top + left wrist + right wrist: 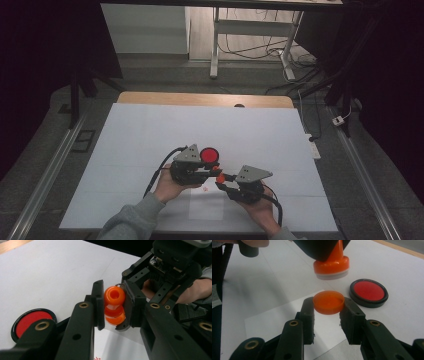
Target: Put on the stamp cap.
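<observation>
On the left of the white table (130, 135), the left gripper (113, 306) squeezes an orange stamp (114, 305) by its handle and holds it up in the air. Just beyond it, the red ink pad (210, 155) lies on the table. To the right, the right gripper (329, 308) pinches the stamp's orange cap (328, 302), just below the stamp's base. The cap looks freshly off. Next, I think, the stamp must go down onto the ink pad, flat and gently.

Right gripper (328, 308) pinches orange cap (328, 302) below orange stamp (331, 263).
</observation>
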The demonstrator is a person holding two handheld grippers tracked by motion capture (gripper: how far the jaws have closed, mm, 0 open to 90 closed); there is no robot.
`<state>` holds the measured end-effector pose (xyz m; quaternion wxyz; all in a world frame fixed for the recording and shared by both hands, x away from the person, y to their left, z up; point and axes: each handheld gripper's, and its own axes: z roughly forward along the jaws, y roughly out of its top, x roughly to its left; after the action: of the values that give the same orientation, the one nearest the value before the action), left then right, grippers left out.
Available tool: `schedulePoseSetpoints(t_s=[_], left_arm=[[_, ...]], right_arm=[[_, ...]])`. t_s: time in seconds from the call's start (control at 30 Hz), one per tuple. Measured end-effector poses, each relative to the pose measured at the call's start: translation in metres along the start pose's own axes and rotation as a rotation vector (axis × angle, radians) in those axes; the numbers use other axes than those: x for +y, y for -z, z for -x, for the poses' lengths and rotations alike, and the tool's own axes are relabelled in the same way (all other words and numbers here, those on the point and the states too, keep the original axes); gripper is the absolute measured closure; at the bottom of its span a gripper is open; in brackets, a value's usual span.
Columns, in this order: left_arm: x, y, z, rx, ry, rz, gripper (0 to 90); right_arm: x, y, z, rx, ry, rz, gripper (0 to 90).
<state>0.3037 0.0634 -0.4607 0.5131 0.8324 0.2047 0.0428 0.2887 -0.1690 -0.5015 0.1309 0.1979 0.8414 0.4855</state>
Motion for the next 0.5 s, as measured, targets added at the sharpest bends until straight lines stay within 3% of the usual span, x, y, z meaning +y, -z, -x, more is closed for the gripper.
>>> schedulePoseSetpoints(t_s=[0.5], left_arm=[[-0.0027, -0.0064, 0.001, -0.01, 0.0, -0.02, 71.9]], right_arm=[[0.0003, 0.0005, -0.0001, -0.005, 0.001, 0.006, 64.8]])
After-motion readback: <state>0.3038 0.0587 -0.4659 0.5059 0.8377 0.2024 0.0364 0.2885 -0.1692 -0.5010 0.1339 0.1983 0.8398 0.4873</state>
